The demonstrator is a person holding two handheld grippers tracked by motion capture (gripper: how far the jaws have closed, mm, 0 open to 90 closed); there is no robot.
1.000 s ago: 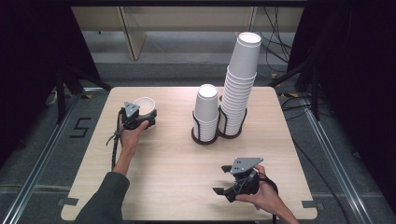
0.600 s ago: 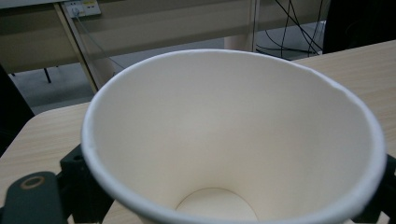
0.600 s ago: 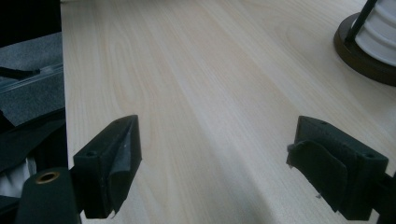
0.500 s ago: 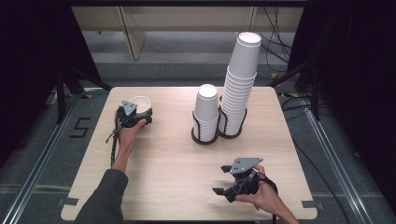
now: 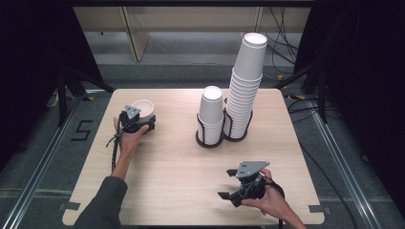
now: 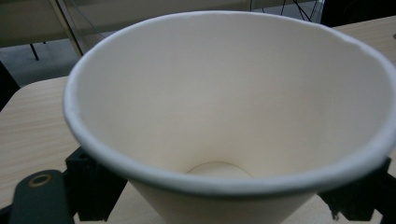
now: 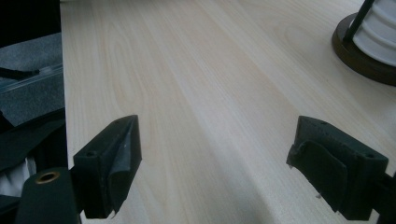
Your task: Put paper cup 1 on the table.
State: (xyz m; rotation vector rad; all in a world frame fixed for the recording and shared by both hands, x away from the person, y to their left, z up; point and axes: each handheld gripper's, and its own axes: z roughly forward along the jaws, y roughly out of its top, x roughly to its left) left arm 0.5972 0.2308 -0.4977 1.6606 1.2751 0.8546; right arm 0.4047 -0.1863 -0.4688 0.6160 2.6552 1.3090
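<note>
Between our two grippers the table point(image 5: 167, 171) lies bare — open passage. Ahead, two cup stacks point(image 5: 246, 86) in their holders point(image 5: 210, 138) block the centre-right — beside them, bare wood.

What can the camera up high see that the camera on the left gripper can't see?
The high view alone takes in two stacks of paper cups, the short stack and the tall stack, standing in a dark holder, plus the right gripper, open above bare wood. The left gripper view alone looks down inside the cup to its round bottom. Both views share that white cup, upright between the left gripper's jaws, which have just been closing on it, and the wooden table.
</note>
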